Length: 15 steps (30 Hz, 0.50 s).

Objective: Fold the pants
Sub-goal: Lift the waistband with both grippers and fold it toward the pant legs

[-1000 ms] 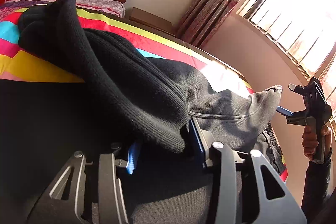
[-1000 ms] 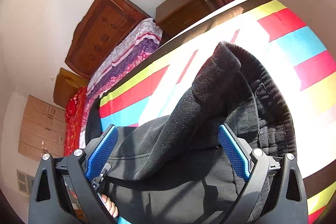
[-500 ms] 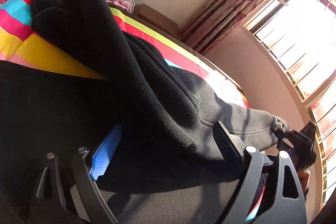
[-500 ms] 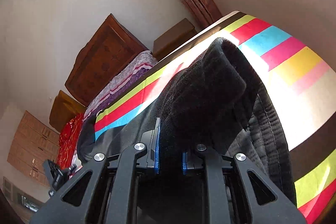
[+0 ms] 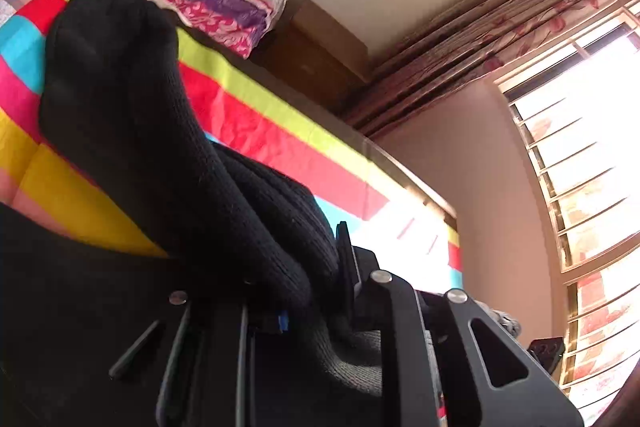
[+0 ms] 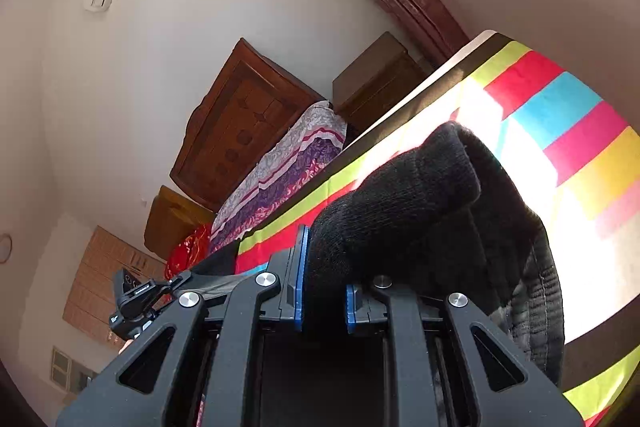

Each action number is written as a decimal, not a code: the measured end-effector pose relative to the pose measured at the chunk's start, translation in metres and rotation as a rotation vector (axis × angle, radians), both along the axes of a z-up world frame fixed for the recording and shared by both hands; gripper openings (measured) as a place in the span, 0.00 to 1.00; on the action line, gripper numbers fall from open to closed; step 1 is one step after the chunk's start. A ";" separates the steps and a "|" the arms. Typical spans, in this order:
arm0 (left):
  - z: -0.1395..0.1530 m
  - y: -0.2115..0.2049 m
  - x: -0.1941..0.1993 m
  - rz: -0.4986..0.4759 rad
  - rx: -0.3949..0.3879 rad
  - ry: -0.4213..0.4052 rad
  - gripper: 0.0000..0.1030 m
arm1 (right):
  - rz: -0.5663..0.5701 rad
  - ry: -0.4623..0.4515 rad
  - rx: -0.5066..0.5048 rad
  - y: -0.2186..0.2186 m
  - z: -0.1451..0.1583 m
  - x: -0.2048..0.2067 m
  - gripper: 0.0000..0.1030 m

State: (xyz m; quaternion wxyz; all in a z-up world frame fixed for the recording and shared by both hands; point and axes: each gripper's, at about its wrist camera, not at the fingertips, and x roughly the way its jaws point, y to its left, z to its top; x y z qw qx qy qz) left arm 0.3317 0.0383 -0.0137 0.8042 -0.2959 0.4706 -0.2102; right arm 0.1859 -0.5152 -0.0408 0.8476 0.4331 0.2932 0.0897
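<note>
Left wrist view: the left gripper (image 5: 312,291) has its jaws pinched on a thick ribbed fold of the black pants (image 5: 132,115), which run forward from the jaws over the striped bedspread (image 5: 256,115). Right gripper (image 6: 323,301) likewise clamps a ribbed fold between its blue pads (image 6: 301,279)

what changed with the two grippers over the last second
The right gripper, open a second ago, shut on the black pants. The left gripper opened briefly, then re-clamped the pants, now raised. The striped bedspread stayed put.
</note>
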 end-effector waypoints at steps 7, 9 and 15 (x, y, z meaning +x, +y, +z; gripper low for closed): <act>0.055 0.012 -0.072 -0.106 -0.003 -0.172 0.19 | 0.083 -0.144 0.035 0.008 -0.004 -0.084 0.16; 0.032 0.028 -0.120 -0.137 0.051 -0.199 0.20 | 0.099 -0.070 0.047 0.013 -0.048 -0.114 0.16; -0.116 0.041 -0.196 -0.153 0.106 0.030 0.17 | 0.063 0.122 0.134 0.016 -0.138 -0.142 0.13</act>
